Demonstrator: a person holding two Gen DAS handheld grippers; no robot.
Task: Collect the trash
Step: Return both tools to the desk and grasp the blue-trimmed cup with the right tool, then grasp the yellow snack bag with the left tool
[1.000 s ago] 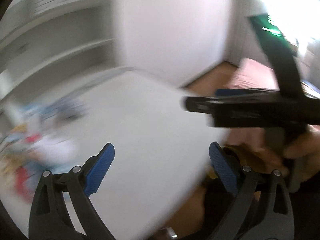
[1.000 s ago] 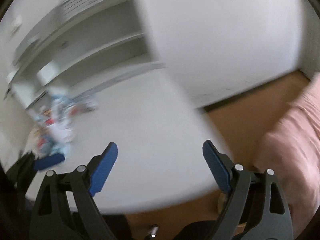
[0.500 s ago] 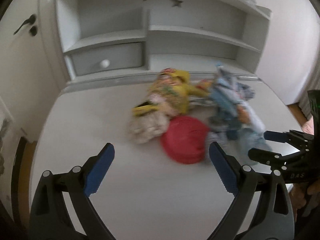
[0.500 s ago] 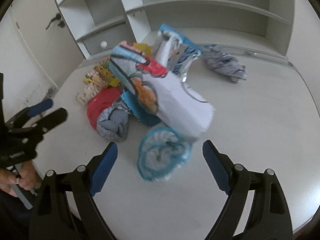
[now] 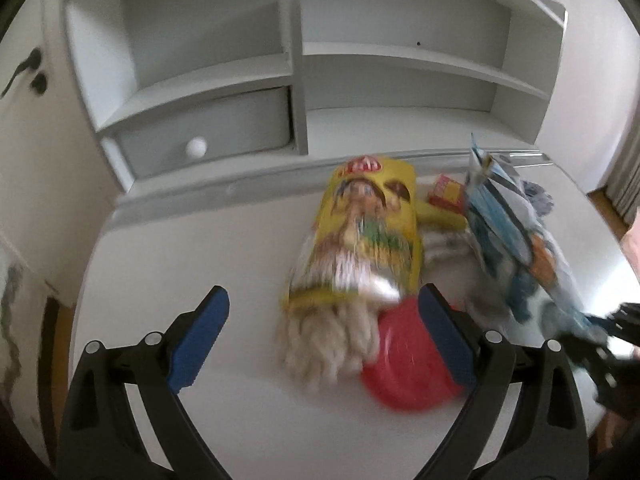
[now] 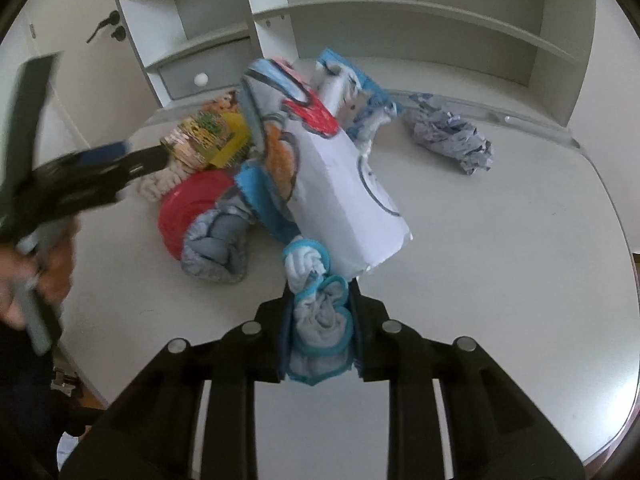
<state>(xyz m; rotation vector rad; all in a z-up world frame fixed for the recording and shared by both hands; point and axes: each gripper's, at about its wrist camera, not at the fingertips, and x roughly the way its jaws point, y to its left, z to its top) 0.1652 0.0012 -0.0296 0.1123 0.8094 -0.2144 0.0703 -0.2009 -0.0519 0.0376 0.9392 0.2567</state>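
At the near edge of the desk (image 6: 500,280), the right gripper (image 6: 320,336) is clamped on a blue-trimmed wad (image 6: 320,320). The left gripper (image 5: 320,340) is spread wide, holding nothing, over the red lid (image 5: 404,368). Mid-desk lies the trash pile (image 6: 332,160); beyond it, crumpled paper (image 6: 452,140) near the far edge.

Soft, even daylight; the desk (image 5: 160,264) looks pale and low in shadow. Left view is motion-blurred; fisheye bends both views' dark-cornered edges.
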